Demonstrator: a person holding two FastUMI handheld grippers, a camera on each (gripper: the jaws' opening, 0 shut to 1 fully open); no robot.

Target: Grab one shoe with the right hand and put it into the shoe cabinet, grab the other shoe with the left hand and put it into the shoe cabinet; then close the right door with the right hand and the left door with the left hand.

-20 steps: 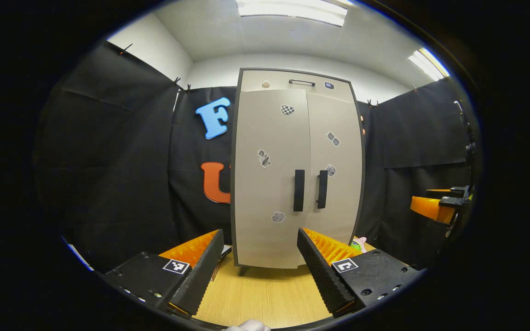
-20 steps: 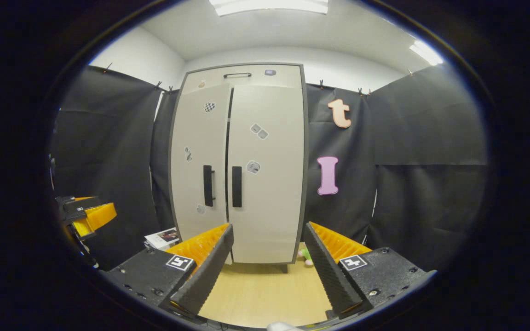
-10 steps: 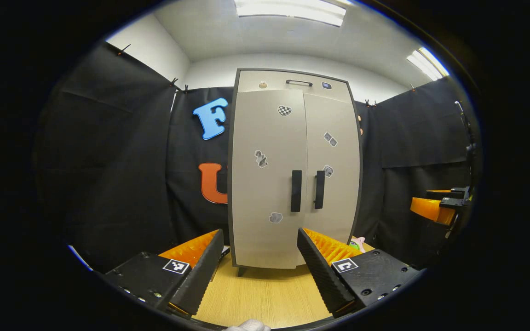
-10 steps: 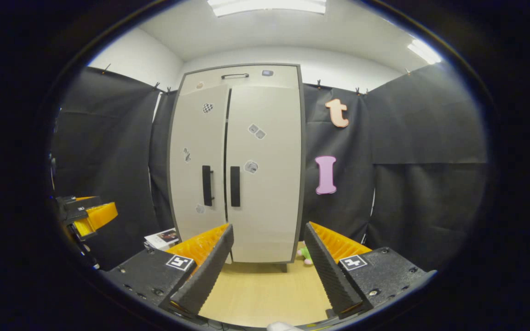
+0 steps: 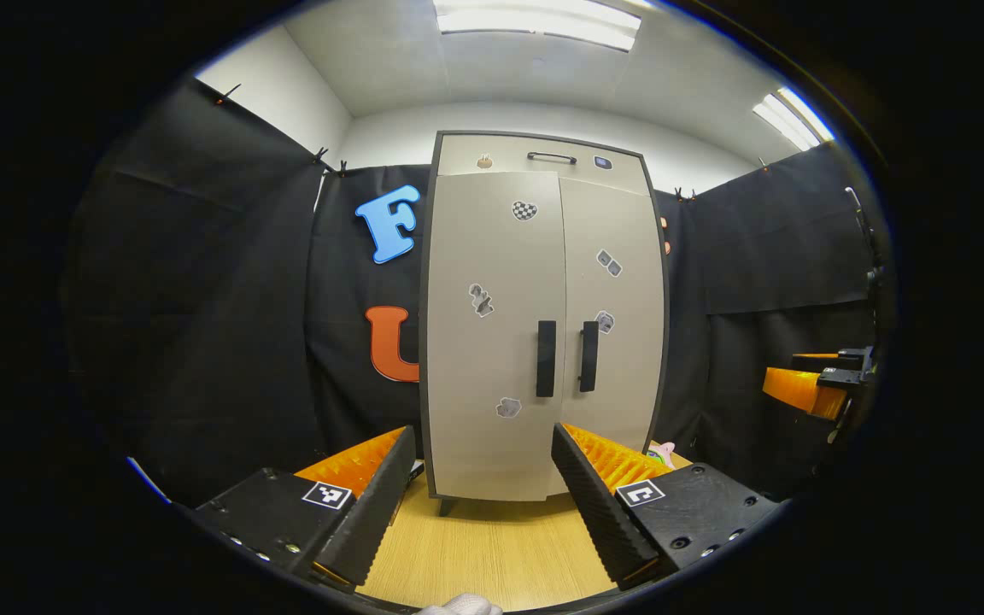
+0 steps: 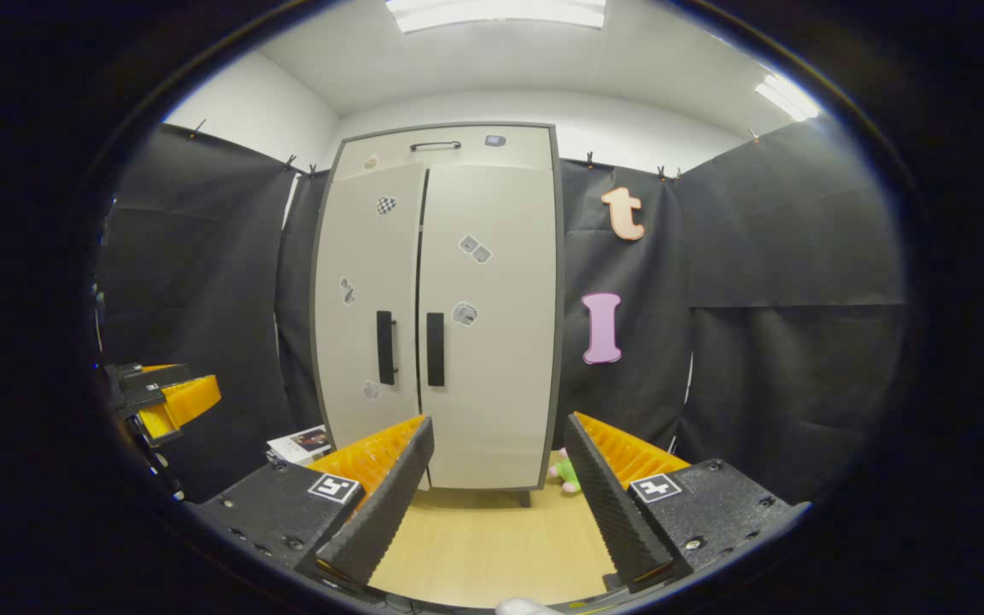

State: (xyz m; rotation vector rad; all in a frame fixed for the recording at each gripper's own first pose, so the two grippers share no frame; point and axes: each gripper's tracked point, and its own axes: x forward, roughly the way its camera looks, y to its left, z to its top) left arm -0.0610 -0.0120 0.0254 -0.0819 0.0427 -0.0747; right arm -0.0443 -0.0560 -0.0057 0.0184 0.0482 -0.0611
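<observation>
The tall beige shoe cabinet (image 5: 492,325) (image 6: 483,325) stands on the wooden floor with both doors shut, two dark vertical handles (image 5: 546,358) (image 6: 435,348) side by side at the seam. My left gripper (image 5: 479,461) is open in front of the left door with nothing between its fingers. In the right gripper view my right gripper (image 6: 496,448) is open too, facing the right door, nothing held. The right gripper (image 5: 812,384) also appears at the far right of the left gripper view, and the left gripper (image 6: 159,397) at the far left of the right gripper view.
A small pink and green soft toy (image 6: 565,472) (image 5: 665,450) lies on the floor by the cabinet's right foot. A booklet (image 6: 300,442) lies left of the cabinet. Black cloth walls close in on both sides. Bare wooden floor (image 5: 492,547) stretches before the cabinet.
Both grippers have drawn back a little from the cabinet, which looks slightly smaller and lower. The doors stay shut and both grippers stay open.
</observation>
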